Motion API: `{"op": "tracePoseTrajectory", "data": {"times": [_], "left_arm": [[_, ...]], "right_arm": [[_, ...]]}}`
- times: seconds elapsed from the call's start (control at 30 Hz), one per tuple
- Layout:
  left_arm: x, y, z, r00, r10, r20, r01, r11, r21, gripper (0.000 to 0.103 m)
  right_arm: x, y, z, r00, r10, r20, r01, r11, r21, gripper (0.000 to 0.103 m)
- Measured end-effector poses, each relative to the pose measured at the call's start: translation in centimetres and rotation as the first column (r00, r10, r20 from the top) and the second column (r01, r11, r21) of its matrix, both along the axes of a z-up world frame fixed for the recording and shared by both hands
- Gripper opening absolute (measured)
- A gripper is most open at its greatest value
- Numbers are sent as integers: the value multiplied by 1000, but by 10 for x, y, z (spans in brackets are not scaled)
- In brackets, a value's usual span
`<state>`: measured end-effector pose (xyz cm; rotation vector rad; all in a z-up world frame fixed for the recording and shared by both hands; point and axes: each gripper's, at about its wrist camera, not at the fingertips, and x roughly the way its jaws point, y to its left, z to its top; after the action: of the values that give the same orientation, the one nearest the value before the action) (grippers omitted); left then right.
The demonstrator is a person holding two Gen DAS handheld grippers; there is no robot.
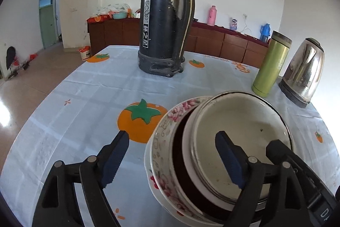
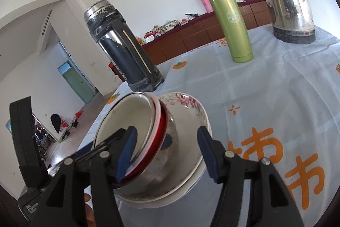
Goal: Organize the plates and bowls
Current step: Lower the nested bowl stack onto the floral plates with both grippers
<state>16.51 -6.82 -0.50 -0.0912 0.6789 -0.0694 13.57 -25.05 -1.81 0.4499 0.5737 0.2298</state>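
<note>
A stack of nested bowls sits tilted in a floral plate (image 1: pixel 167 118) on the tablecloth. The top bowl (image 1: pixel 244 131) is metal-rimmed with a cream inside; below it lie a white and a dark red bowl. My left gripper (image 1: pixel 172 142) is open, its jaws astride the near left rim of the stack, with one finger inside the top bowl. My right gripper (image 2: pixel 166 139) is open too, astride the right side of the stack (image 2: pixel 136 120) and the plate (image 2: pixel 191 107); one pad is against the bowls' rims, the other outside the plate.
A tall black thermos (image 1: pixel 165 14) stands at the far middle of the table. A green flask (image 1: pixel 272 65) and a steel kettle (image 1: pixel 303 71) stand at the far right. The table edge drops to the floor on the left.
</note>
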Motion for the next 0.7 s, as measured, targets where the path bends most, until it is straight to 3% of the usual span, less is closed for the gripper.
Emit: {"op": "tracePoseTrajectory", "data": {"times": [0.27,0.33,0.7], "left_arm": [[1,0,-3,1000,-4,-5,4,1000,0,85],[1,-2,-3,1000,-4,-1,4,1000,7,85],[-3,0,-2,1000,4,30,-5,1000,21,85]], "right_arm": [[-4,0,4,999,-19,32,19,1000,-17,67],[-6,-1,6,999,-28,46,29,999,-19,74],[-17,1,13,991,-84,107,93,993,-76,74]]}}
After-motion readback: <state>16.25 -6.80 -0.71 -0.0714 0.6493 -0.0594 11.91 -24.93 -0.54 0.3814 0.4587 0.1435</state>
